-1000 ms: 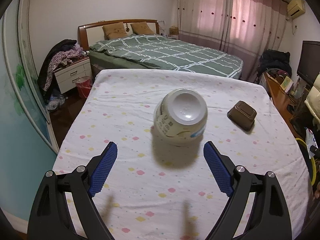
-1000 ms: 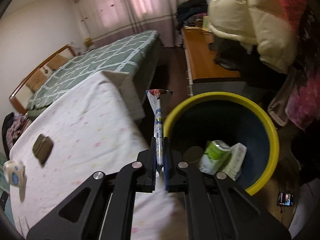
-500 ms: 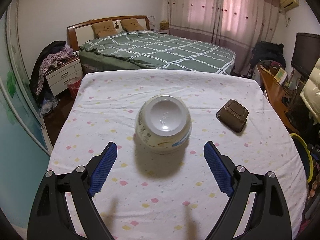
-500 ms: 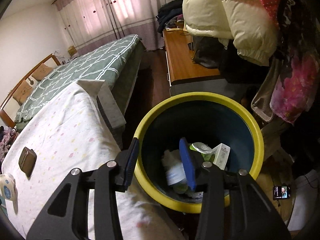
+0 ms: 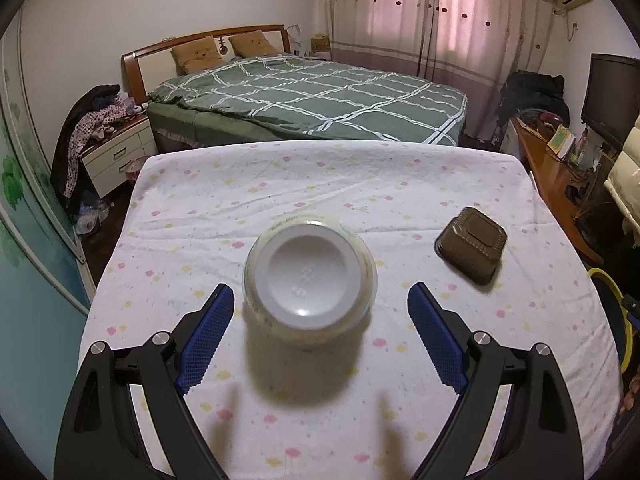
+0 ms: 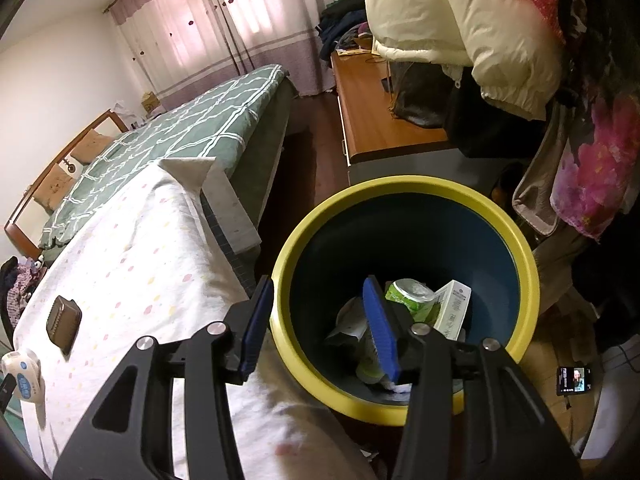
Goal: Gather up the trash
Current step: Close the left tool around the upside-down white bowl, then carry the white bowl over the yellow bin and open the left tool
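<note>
A white sheet with small pink and yellow flowers covers the counter (image 5: pixel 320 184), which stands at the foot of a bed (image 5: pixel 320 92) with a green checked quilt. Pink curtains (image 5: pixel 440 12) hang along the far wall, and a nightstand (image 5: pixel 120 156) piled with clothes sits beside the bed's headboard.

A white plastic cup (image 5: pixel 310 276) lies on its side near the middle of the counter, its base turned toward the left wrist camera. A brown plastic tray (image 5: pixel 471 245) sits upside down toward the counter's right edge, well apart from the cup.

The left hand-held gripper (image 5: pixel 320 332) hovers low over the counter's near edge, released, with its blue pads (image 5: pixel 206 338) spread wide to either side of the cup and not touching it.

Off the counter's right edge, a blue bin with a yellow rim (image 6: pixel 404 190) stands on the floor beside a wooden desk (image 6: pixel 380 112). Inside it lie a green can (image 6: pixel 412 294), a white carton (image 6: pixel 452 308) and crumpled wrappers (image 6: pixel 352 324). The right hand-held gripper (image 6: pixel 320 328) is poised above the bin's near rim, released and holding nothing, one finger over the rim and the other over the bin's inside.
</note>
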`<state>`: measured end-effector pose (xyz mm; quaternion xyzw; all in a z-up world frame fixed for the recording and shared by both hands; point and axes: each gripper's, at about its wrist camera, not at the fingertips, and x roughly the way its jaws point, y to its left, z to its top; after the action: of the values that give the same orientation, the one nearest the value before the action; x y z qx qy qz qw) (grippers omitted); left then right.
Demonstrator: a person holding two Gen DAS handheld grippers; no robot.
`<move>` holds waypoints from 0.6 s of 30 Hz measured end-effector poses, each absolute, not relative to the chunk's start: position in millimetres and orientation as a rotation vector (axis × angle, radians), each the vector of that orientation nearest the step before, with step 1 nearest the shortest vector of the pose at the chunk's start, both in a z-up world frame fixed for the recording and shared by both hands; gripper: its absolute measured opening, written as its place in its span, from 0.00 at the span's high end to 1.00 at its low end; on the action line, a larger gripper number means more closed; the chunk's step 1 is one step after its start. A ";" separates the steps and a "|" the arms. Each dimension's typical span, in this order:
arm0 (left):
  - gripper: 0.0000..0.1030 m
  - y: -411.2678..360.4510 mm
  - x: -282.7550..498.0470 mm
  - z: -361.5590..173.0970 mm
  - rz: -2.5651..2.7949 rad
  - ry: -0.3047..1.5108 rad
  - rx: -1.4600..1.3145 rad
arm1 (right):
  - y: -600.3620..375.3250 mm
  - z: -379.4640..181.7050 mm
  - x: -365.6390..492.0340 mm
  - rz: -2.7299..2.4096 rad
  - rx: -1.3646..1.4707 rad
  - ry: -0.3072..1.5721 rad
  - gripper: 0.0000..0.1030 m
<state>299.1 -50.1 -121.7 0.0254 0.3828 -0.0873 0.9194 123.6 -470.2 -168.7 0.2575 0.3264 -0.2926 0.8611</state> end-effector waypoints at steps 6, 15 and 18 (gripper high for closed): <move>0.15 -46.8 318.4 -130.8 -0.174 0.811 0.032 | -469.1 -169.6 124.8 -0.604 0.545 0.689 0.56; 0.22 -47.0 331.1 -139.4 -0.184 0.820 0.036 | -469.6 -171.0 127.6 -0.594 0.547 0.692 0.56; 0.22 -45.6 331.3 -138.3 -0.187 0.820 0.032 | -469.2 -170.5 128.3 -0.591 0.546 0.694 0.56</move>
<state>331.3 -45.6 -138.3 0.0156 0.3978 -0.0908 0.9128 128.3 -469.2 -170.5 0.2604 0.3309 -0.2820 0.8621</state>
